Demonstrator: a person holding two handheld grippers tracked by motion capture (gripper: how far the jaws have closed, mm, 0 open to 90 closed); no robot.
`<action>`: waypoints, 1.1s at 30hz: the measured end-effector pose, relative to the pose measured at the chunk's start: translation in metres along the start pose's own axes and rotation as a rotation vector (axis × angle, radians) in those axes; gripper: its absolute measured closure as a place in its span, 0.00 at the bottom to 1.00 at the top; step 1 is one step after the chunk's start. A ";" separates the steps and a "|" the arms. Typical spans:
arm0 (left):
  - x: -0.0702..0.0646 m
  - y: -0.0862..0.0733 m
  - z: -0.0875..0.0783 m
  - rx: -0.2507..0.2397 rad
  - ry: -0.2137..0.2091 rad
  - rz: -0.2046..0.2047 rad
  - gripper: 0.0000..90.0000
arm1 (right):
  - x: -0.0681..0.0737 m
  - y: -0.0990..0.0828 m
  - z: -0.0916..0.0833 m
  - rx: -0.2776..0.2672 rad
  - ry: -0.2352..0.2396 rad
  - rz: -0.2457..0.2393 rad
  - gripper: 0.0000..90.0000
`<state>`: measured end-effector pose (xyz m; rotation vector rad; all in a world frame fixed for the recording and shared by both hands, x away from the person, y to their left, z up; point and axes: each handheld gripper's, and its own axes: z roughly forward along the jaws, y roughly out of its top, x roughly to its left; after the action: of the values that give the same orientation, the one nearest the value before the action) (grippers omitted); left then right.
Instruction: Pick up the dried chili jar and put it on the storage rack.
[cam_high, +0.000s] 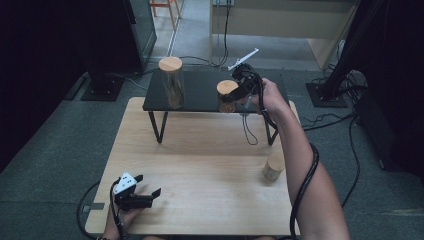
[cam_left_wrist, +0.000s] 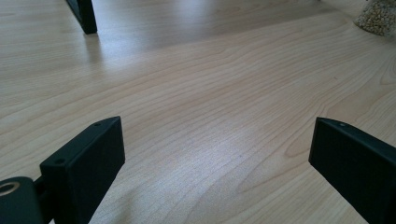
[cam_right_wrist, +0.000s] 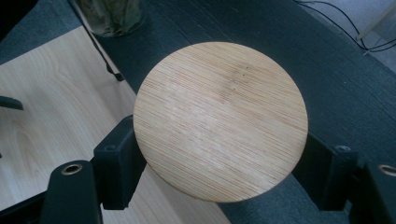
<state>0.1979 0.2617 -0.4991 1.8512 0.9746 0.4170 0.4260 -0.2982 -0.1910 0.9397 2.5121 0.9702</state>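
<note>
**Jar gripped at the shelf's front edge**

A short jar (cam_high: 227, 96) with a bamboo lid (cam_right_wrist: 220, 119) is clasped by the right gripper (cam_high: 240, 91), its jaws pressed against opposite sides just under the lid. The jar is seen at the front edge of the black shelf (cam_high: 200, 90), right of a taller jar (cam_high: 171, 82); whether its base rests on the shelf or hangs just above it cannot be told. A third jar (cam_high: 273, 167) stands on the wooden table (cam_high: 200, 165) below, well apart.

The jar is judged to be clear glass or hard plastic: stiff, smooth, and likely slippery under flat pads. Some weight is expected from its contents. If glass, it would be fragile against the shelf edge. The lid appears merely seated on top, so the body, not the lid, is the place to be gripped, and the jar is best kept upright. A hold high on the wall, as taken here, may let the base swing.

The left gripper (cam_high: 142, 192) is held low over the table's near corner, its jaws spread wide with nothing between them.
</note>
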 end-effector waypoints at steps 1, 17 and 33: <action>0.000 0.000 0.000 0.000 0.000 0.000 0.04 | 0.000 0.001 0.001 0.003 -0.005 0.000 0.29; 0.001 -0.001 0.000 -0.005 -0.002 0.000 0.04 | -0.004 0.015 0.018 -0.003 -0.022 0.034 0.29; 0.002 -0.001 -0.001 -0.010 -0.005 -0.011 0.04 | 0.006 0.004 0.017 -0.069 -0.068 0.104 0.02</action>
<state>0.1983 0.2641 -0.5004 1.8359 0.9771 0.4095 0.4311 -0.2840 -0.2008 1.0732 2.3782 1.0313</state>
